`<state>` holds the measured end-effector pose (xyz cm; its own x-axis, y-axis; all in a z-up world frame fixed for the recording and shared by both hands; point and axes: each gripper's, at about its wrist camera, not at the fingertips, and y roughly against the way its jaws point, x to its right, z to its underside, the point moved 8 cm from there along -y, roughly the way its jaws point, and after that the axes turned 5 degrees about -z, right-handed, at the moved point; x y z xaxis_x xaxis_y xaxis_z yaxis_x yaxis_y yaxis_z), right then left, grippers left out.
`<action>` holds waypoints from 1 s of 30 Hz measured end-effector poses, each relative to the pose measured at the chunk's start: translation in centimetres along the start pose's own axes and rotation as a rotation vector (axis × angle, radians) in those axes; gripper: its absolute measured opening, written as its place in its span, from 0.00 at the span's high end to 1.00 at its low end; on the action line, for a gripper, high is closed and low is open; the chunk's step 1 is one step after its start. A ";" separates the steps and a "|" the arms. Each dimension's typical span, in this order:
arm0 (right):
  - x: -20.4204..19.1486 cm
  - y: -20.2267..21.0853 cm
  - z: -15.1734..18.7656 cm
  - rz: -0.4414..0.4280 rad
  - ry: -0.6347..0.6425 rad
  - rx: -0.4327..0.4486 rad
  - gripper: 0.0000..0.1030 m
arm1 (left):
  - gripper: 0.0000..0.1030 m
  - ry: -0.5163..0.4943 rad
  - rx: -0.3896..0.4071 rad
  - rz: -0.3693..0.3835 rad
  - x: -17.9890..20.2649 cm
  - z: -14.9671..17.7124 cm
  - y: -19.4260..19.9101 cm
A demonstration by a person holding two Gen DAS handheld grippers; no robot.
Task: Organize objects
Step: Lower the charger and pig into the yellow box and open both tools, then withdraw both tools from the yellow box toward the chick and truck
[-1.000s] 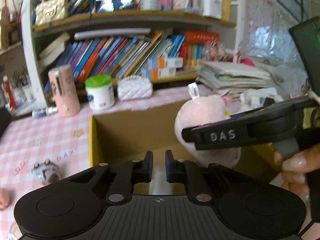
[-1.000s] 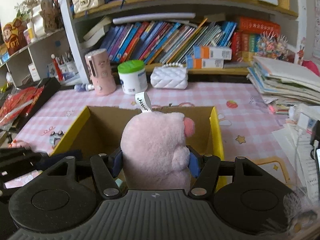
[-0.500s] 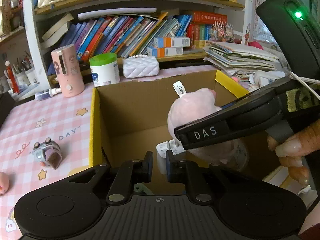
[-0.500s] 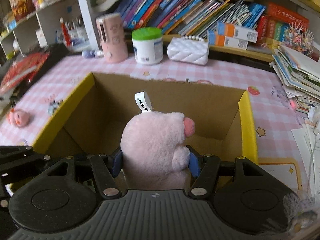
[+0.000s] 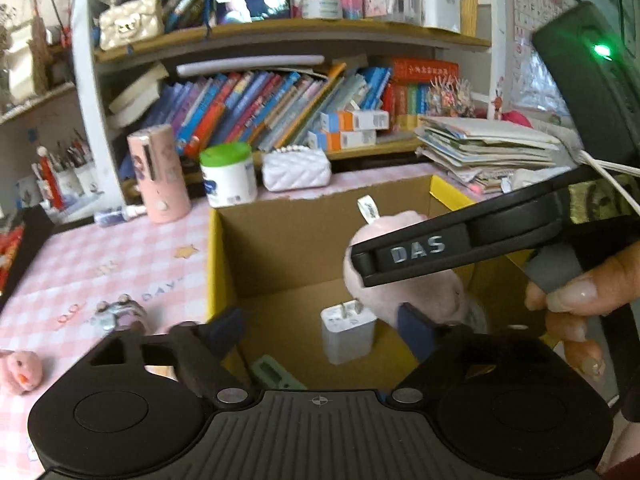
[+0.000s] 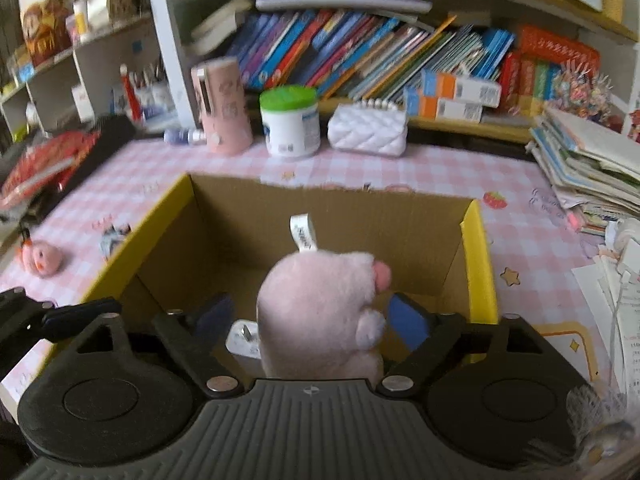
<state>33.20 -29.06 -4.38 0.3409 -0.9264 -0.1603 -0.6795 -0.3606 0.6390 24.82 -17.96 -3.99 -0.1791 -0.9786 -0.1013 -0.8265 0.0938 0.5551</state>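
Note:
An open cardboard box (image 5: 212,264) with yellow rims stands on the pink checked table. A pink plush pig (image 6: 320,312) with a white tag stands inside it, between the spread fingers of my right gripper (image 6: 312,318). Those jaws are opening and the blue pads (image 6: 408,322) no longer press the plush. My left gripper (image 5: 320,330) hangs over the box's near left corner, its jaws opening with nothing gripped. A white charger (image 5: 348,336) and a green gadget (image 5: 272,372) lie on the box floor. The right gripper's housing (image 5: 416,250) hides part of the plush (image 5: 404,284).
A small pink plush (image 5: 20,372) and a little toy figure (image 5: 120,314) lie on the table left of the box. Behind it stand a pink cylinder (image 5: 160,176), a green-lidded jar (image 5: 228,176) and a white quilted purse (image 5: 296,168). Stacked papers (image 5: 488,148) crowd the right.
Both grippers' jaws have spread: the left was shut on nothing, the right was shut on the plush and has let it go. The plush now sits lower in the box.

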 end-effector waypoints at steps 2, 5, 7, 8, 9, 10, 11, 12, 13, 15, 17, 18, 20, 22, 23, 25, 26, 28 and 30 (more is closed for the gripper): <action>0.0 0.9 0.0 0.012 -0.014 0.038 0.15 | 0.12 0.001 0.020 -0.022 -0.3 0.0 0.8; -0.1 2.4 0.2 0.039 -0.036 0.088 0.15 | 0.10 0.010 0.024 -0.042 -0.8 0.3 1.7; -0.3 3.6 0.5 0.059 -0.054 0.118 0.15 | 0.07 0.015 0.029 -0.051 -1.2 0.5 2.3; -0.4 4.1 0.6 0.070 -0.061 0.132 0.14 | 0.06 0.017 0.036 -0.057 -1.5 0.6 2.7; -0.4 4.7 0.9 0.082 -0.065 0.143 0.14 | 0.06 0.020 0.041 -0.061 -1.7 0.7 3.0; -0.5 5.1 1.1 0.096 -0.068 0.154 0.14 | 0.05 0.024 0.046 -0.065 -1.9 0.8 3.3; -0.6 5.7 1.3 0.114 -0.072 0.165 0.13 | 0.05 0.029 0.048 -0.066 -2.1 0.9 3.6; -0.7 6.2 1.5 0.128 -0.076 0.173 0.13 | 0.05 0.033 0.048 -0.067 -2.3 1.1 3.8; -0.8 6.7 1.8 0.143 -0.080 0.180 0.12 | 0.05 0.040 0.048 -0.066 -2.6 1.3 4.2; -1.0 7.6 2.4 0.173 -0.091 0.191 0.12 | 0.05 0.050 0.050 -0.062 -3.0 1.7 4.8; -1.1 8.5 2.9 0.205 -0.098 0.199 0.11 | 0.04 0.059 0.045 -0.058 -3.4 2.2 5.2; -1.3 8.9 3.2 0.223 -0.101 0.203 0.11 | 0.04 0.062 0.043 -0.055 -3.6 2.5 5.5; -1.8 9.8 3.9 0.253 -0.106 0.208 0.10 | 0.04 0.070 0.038 -0.047 -3.9 3.1 6.0; -2.3 10.5 4.7 0.279 -0.113 0.210 0.09 | 0.04 0.074 0.034 -0.042 -4.4 3.8 6.7; -2.6 10.8 5.2 0.291 -0.116 0.209 0.09 | 0.04 0.077 0.032 -0.043 -4.7 4.1 7.0; -3.3 11.4 6.1 0.317 -0.122 0.202 0.09 | 0.04 0.085 0.022 -0.042 -5.3 4.9 7.7; -3.7 11.6 6.6 0.330 -0.126 0.196 0.09 | 0.04 0.089 0.015 -0.041 -5.7 5.2 8.0; -4.4 11.9 7.6 0.348 -0.135 0.179 0.09 | 0.04 0.099 0.002 -0.042 -6.3 5.9 8.6; -5.2 12.0 8.8 0.361 -0.150 0.156 0.09 | 0.04 0.110 -0.017 -0.042 -7.0 6.8 9.2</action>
<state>17.56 -29.55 -2.43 -0.0277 -0.9977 -0.0620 -0.8324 -0.0113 0.5541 14.89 -9.00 -3.79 -0.0835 -0.9959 -0.0339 -0.8229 0.0497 0.5660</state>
